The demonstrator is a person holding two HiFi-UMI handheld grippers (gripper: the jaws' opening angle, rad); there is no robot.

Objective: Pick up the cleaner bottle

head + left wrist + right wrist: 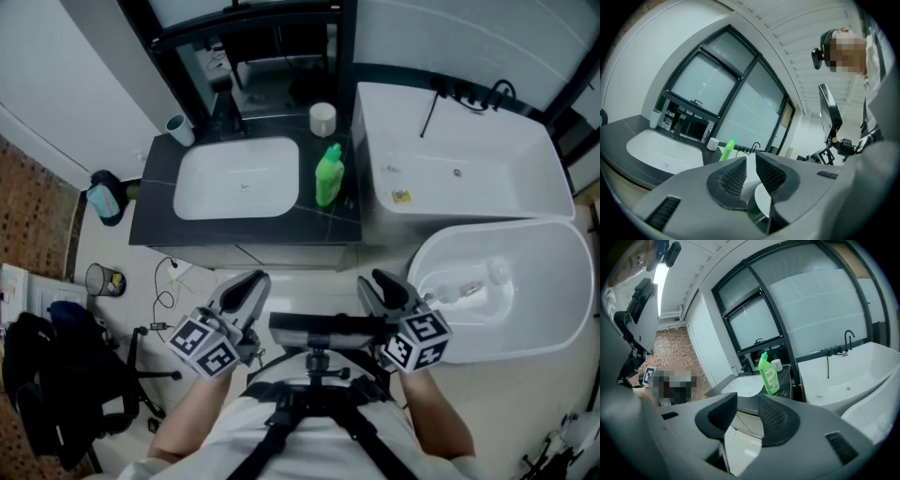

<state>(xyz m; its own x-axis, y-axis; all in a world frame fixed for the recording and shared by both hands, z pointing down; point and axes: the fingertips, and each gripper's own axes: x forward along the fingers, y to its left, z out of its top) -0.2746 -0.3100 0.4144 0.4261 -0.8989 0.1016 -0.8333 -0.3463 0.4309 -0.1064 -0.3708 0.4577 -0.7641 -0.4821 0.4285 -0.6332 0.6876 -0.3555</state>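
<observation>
Cleaner bottle [329, 175], green with a green cap, is standing upright on the dark worktop [155, 223], just beside the right edge of the white sink [185, 201] and in front of a white cup [322, 118]. Both claws are hanging low in front of the person's body, well apart from the bottle and short of the worktop's front edge. The left claw [247, 285] is showing only a narrow gap between its ribbed pads, with nothing in it; in the left gripper view the bottle [727, 149] is peeking over the left jaw, to the left of the gap. The right claw [388, 286] is standing spread wider and is also gripping nothing; in the right gripper view the bottle [768, 373] is sitting above the gap, a little toward the right jaw, far beyond the tips. A white bathtub [525, 202] is lying to the right of the worktop.
</observation>
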